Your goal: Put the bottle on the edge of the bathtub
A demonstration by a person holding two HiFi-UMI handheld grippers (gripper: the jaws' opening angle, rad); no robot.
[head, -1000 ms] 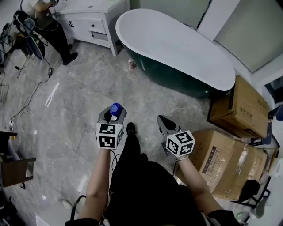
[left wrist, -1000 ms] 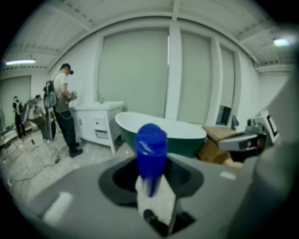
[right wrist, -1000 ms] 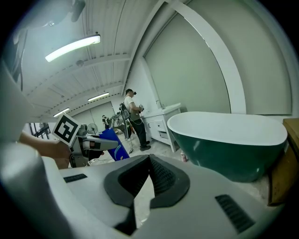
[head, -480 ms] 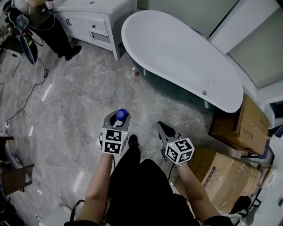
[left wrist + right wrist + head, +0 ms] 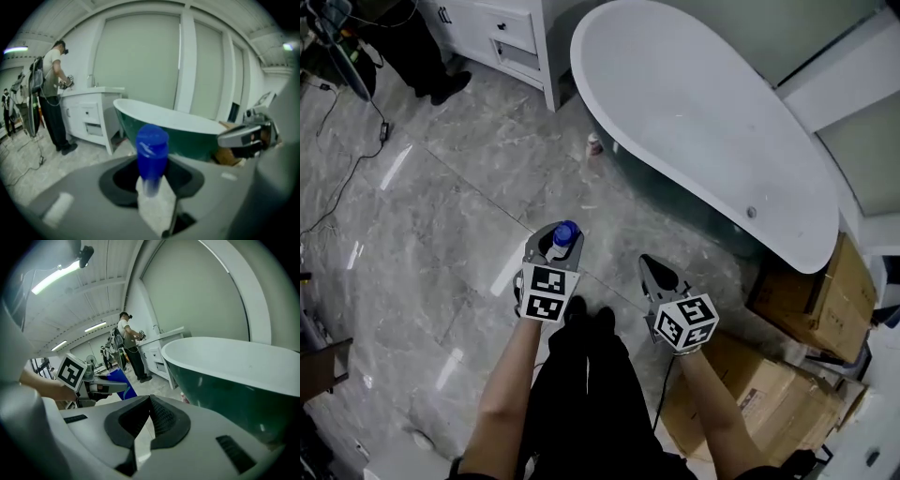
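My left gripper (image 5: 558, 240) is shut on a bottle with a blue cap (image 5: 565, 232), held upright over the grey tiled floor. In the left gripper view the bottle (image 5: 151, 154) stands between the jaws with its cap up. The bathtub (image 5: 584, 89), white inside and dark green outside, lies ahead and to the right, and its rim (image 5: 187, 123) is some way beyond the bottle. My right gripper (image 5: 652, 272) hangs beside the left one, shut with nothing in it (image 5: 149, 401). The right gripper view also catches the tub wall (image 5: 225, 385) close on the right.
A white vanity cabinet (image 5: 514, 30) stands left of the tub's head, with a person (image 5: 420, 47) beside it. A small bottle (image 5: 594, 143) stands on the floor by the tub. Cardboard boxes (image 5: 811, 300) are stacked at the right. Cables (image 5: 356, 141) trail over the floor at left.
Both grippers have moved forward toward the tub, which now fills more of the head view. The bottle stays in the left gripper. The right jaws have not changed.
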